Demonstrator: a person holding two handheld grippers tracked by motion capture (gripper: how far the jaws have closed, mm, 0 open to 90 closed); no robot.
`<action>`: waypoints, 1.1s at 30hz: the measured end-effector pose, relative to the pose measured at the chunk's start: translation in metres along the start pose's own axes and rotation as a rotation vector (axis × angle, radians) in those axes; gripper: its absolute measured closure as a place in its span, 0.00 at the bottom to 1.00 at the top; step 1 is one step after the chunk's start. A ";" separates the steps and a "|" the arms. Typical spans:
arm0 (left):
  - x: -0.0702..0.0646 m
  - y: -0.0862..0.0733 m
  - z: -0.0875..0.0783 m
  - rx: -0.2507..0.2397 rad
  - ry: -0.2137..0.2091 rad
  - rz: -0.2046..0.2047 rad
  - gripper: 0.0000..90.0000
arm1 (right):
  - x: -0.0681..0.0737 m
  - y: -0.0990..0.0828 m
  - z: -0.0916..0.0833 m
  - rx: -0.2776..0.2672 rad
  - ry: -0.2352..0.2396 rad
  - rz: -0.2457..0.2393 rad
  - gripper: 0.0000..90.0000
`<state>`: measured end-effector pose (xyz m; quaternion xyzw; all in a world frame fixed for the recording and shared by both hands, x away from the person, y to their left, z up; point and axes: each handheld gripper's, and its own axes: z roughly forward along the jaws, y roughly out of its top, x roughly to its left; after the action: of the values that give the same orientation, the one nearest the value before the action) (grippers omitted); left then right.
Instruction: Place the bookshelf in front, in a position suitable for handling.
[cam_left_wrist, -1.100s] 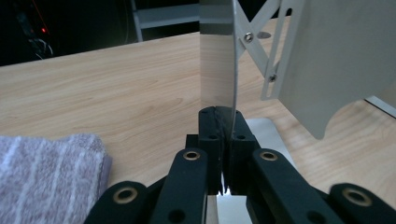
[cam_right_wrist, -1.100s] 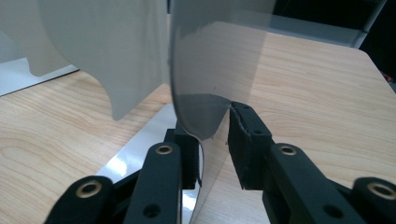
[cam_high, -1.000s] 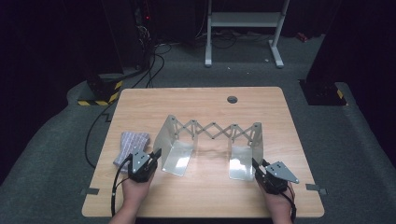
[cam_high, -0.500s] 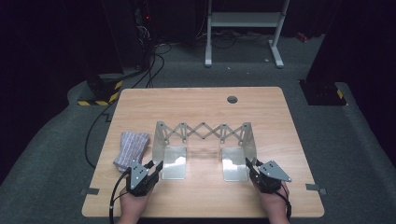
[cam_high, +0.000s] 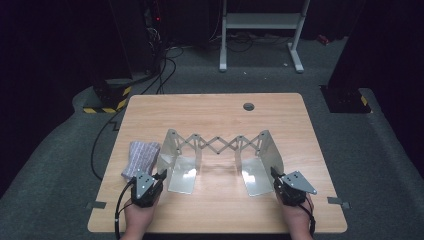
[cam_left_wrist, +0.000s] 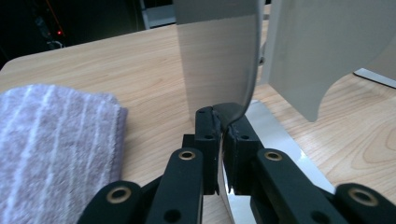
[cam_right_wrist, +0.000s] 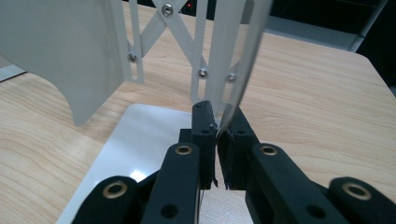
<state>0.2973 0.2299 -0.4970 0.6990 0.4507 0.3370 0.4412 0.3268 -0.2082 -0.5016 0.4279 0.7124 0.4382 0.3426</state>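
Note:
A metal folding rack stands mid-table, its scissor lattice (cam_high: 217, 144) joining two upright end plates. My left gripper (cam_high: 162, 176) is at the near left, shut on the lower edge of the left end plate (cam_high: 170, 150); the left gripper view shows the pads (cam_left_wrist: 208, 128) pinching that plate (cam_left_wrist: 217, 56). My right gripper (cam_high: 274, 173) at the near right is shut on the right end plate (cam_high: 270, 150), whose thin edge (cam_right_wrist: 243, 70) runs down between its pads (cam_right_wrist: 203, 123). Both pairs of jaws have just been closing onto these plates.
A folded lilac striped cloth (cam_high: 141, 157) lies on the wooden table (cam_high: 215, 112) just left of the rack, close to my left gripper (cam_left_wrist: 222, 126). A round cable hole (cam_high: 248, 106) sits near the far edge. Cables (cam_high: 165, 65) and a white stand (cam_high: 260, 30) are on the floor beyond.
The rack was squeezed narrower half a second ago and now spans wider again. It sits slightly nearer the front edge, and both hands have drawn back a little.

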 end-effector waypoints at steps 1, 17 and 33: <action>0.001 0.000 0.000 0.000 0.001 -0.003 0.94 | 0.000 0.000 0.000 0.000 0.000 0.000 0.94; -0.001 -0.001 -0.006 0.001 -0.028 0.022 0.94 | 0.000 0.000 0.001 -0.005 -0.072 0.037 0.98; 0.005 0.002 -0.009 -0.014 -0.086 -0.006 0.70 | 0.004 0.001 0.001 -0.024 -0.042 0.039 0.78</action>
<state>0.2924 0.2367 -0.4913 0.7085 0.4310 0.3086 0.4659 0.3264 -0.2034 -0.5019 0.4467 0.6914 0.4441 0.3539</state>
